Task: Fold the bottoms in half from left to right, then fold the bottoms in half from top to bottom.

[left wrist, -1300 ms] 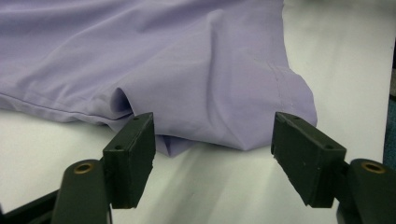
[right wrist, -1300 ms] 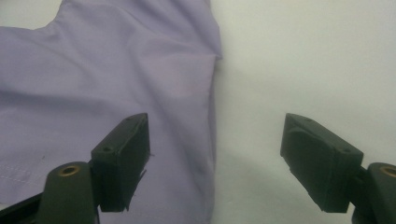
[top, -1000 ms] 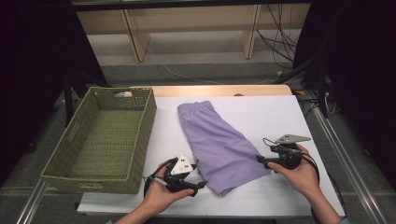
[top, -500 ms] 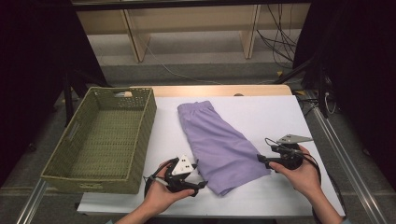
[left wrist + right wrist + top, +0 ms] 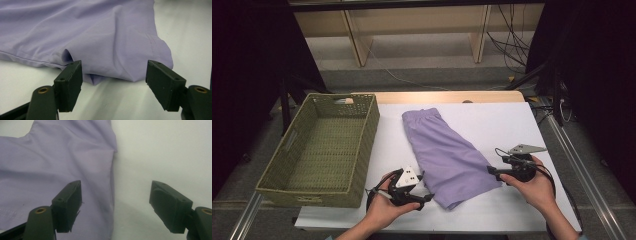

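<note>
Nearest me, my left gripper [image 5: 428, 196] sits low at the near edge of the white table [image 5: 512, 125], jaws spread wide and gripping nothing; in the left gripper view the near hem corner of the lilac shorts [image 5: 100, 37] lies just ahead of the gap, one fold bulging toward the left pad [image 5: 71, 83], though I can't tell if cloth and pad touch. My right gripper [image 5: 490, 170] rests on the table further right, at the shorts' right edge. Its jaws are also wide apart and hold nothing: the right gripper view has the left jaw over the fabric [image 5: 50, 165], the right jaw over bare table, with the cloth's side edge running up between them. From above, the shorts [image 5: 444, 150] lie flat, folded lengthwise, on a diagonal from the near middle of the table up toward the far left, waistband at the far end. Left of them, well apart from the cloth, stands the green woven basket [image 5: 367, 135] at the table's left edge. Beyond the table: a wooden strip [image 5: 437, 96], then floor with cables [image 5: 507, 40].
</note>
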`<state>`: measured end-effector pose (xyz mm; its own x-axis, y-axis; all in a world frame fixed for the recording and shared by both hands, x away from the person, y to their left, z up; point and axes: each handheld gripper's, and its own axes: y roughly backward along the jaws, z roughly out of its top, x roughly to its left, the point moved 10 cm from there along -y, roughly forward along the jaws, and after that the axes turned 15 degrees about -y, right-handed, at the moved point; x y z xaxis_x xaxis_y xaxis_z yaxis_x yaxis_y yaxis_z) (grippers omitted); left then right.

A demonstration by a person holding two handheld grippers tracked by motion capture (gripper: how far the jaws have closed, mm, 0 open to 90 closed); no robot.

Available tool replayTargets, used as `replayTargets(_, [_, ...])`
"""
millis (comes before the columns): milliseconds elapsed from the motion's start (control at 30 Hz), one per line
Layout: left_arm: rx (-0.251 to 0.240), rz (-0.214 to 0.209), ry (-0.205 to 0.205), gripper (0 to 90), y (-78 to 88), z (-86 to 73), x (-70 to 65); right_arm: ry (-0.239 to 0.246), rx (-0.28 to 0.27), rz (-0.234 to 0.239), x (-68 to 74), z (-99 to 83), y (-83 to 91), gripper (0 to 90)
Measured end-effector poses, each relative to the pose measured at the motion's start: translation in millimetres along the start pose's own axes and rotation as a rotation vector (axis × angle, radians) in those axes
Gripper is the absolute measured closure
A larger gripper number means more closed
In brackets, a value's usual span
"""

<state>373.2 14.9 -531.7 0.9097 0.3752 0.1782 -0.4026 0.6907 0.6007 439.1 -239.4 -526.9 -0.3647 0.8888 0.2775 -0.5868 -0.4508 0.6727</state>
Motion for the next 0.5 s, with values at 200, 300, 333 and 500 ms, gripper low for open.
replayTargets(200, [0.001,-0.001,0.000,29.5,-0.3,-0.2,-0.1,-0.002,-0.002,0.001,0.5,0.2,-0.1,27.0])
replayTargets(300, [0.000,0.001,-0.001,29.5,-0.1,0.0,0.2,-0.001,-0.001,0.002,0.7,0.1,-0.2,26.9])
replayTargets(333, [0.000,0.000,0.000,29.5,-0.1,-0.1,0.1,0.001,0.000,0.001,0.6,0.0,-0.3,26.9])
replayTargets(500, [-0.004,-0.016,0.008,29.9,-0.9,0.1,-2.6,-0.001,0.013,-0.001,-0.2,-1.7,-1.5,26.3])
